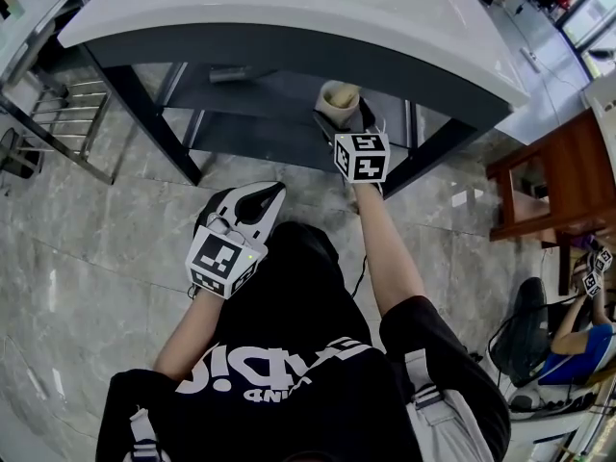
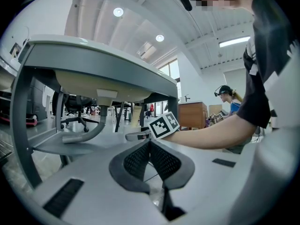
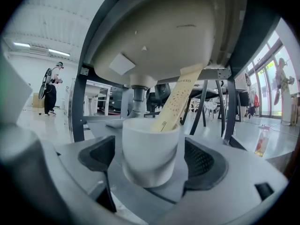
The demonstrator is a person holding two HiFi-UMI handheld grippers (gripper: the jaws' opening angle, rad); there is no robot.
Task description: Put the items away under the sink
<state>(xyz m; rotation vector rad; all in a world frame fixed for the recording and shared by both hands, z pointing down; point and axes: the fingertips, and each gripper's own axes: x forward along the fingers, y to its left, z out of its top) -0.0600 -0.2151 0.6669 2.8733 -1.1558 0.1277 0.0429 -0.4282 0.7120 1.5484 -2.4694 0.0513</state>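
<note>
The right gripper (image 1: 345,123) reaches under the sink (image 1: 289,12). Its jaws are spread to either side of a white cup (image 3: 150,149), with a narrow gap at each pad. The cup sits on the grey shelf (image 1: 241,94) below the basin, and a beige printed strip (image 3: 176,102) leans in it toward 1 o'clock. In the head view, the left gripper (image 2: 150,146) hangs at 7 o'clock of the right one, jaws pressed together on nothing.

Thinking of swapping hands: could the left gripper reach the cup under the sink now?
Probably not: the right gripper, jaws open, flanks the cup on the shelf, and the left gripper sits back, shut.
</note>
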